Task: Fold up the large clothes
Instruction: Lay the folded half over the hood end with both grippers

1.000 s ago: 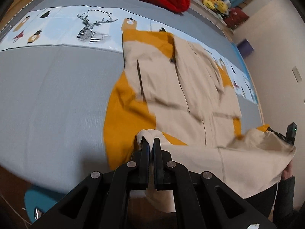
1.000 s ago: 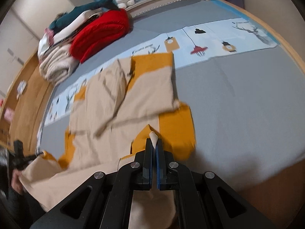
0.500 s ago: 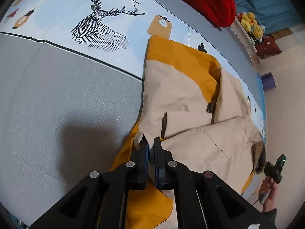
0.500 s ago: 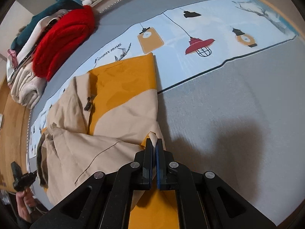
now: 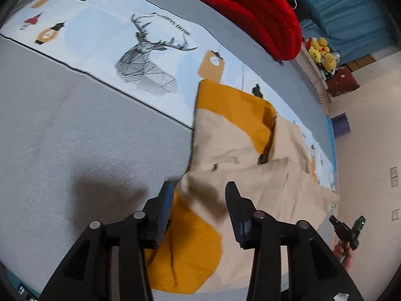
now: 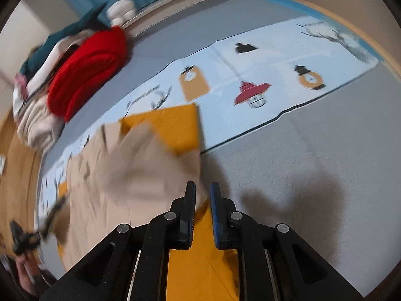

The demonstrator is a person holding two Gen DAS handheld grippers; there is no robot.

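A large beige and mustard-yellow garment (image 5: 240, 165) lies on the grey bed (image 5: 75, 138), its near half folded over the far half. My left gripper (image 5: 199, 188) is open, its fingers either side of the folded beige corner, holding nothing. In the right wrist view the same garment (image 6: 140, 165) is blurred. My right gripper (image 6: 202, 188) is partly open just over the garment's right corner, with yellow cloth showing below the fingers. It holds nothing.
A light-blue printed strip (image 5: 140, 50) with a deer and lamps runs across the bed behind the garment. A red blanket (image 5: 253, 7) and stacked clothes (image 6: 37, 115) lie at the far edge. The other gripper shows in each view (image 5: 347, 228) (image 6: 22, 235).
Both grippers carried the garment's near edge forward over the far half, then opened and let go. The beige edge now lies on the garment.
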